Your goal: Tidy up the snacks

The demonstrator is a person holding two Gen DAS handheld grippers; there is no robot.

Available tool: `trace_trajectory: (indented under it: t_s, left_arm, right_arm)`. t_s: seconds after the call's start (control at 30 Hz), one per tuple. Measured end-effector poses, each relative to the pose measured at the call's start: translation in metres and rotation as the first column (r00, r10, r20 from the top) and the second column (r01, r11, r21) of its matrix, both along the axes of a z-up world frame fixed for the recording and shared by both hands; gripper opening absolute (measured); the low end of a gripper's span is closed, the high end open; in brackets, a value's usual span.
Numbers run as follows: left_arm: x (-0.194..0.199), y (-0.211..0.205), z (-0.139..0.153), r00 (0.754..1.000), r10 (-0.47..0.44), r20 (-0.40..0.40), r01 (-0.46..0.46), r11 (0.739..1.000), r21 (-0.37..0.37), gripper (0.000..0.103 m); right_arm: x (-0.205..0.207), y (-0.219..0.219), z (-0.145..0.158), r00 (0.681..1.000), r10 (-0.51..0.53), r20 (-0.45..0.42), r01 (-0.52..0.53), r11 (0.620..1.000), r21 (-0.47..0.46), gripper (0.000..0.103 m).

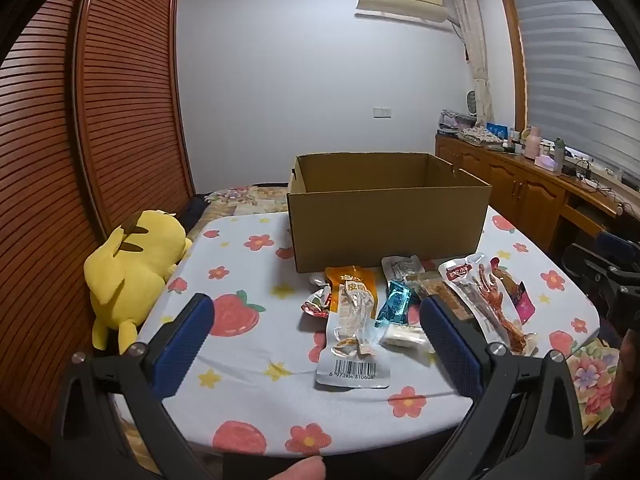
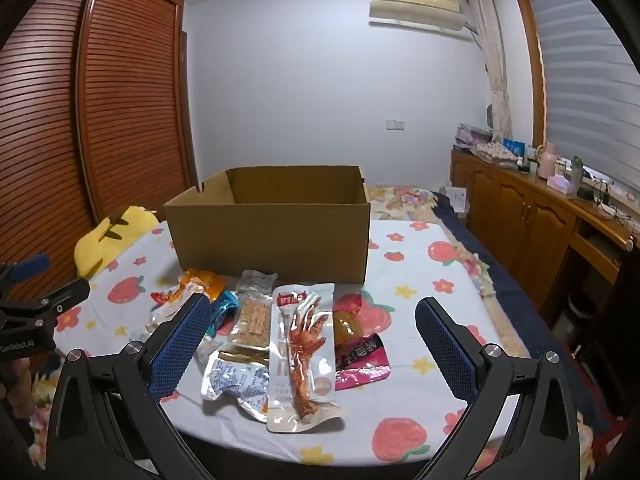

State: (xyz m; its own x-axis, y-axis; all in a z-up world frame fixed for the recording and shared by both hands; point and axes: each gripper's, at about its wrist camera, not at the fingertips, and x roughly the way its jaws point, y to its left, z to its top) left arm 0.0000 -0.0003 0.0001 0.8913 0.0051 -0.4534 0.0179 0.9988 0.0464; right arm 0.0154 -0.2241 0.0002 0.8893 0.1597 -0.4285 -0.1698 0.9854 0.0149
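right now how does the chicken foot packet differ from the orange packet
The chicken foot packet is clear, showing a red-brown foot; the orange packet is orange on top with a barcode at its near end. The chicken foot packet lies toward the right, the orange packet toward the left. Both lie flat before the box.

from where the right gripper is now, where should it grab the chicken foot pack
Grip the chicken foot pack by its near bottom edge, coming in low from the front. It lies flat on the table with that clear sealed end nearest the right gripper and partly overhanging the table's edge, so one finger can probably slip under. Its left side overlaps the silver pack, so avoid that side.
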Motion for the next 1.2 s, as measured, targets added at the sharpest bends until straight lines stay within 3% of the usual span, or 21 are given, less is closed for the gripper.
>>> trace_trajectory:
  t_s: [1.2]
  left_arm:
    - [-0.0017, -0.0013, 0.0076, 1.0, -0.005, 0.015, 0.005, 1.0, -0.006, 0.103]
  right_arm:
    - [-0.0005, -0.003, 0.0015, 1.0, -0.005, 0.006, 0.005, 1.0, 0.009, 0.103]
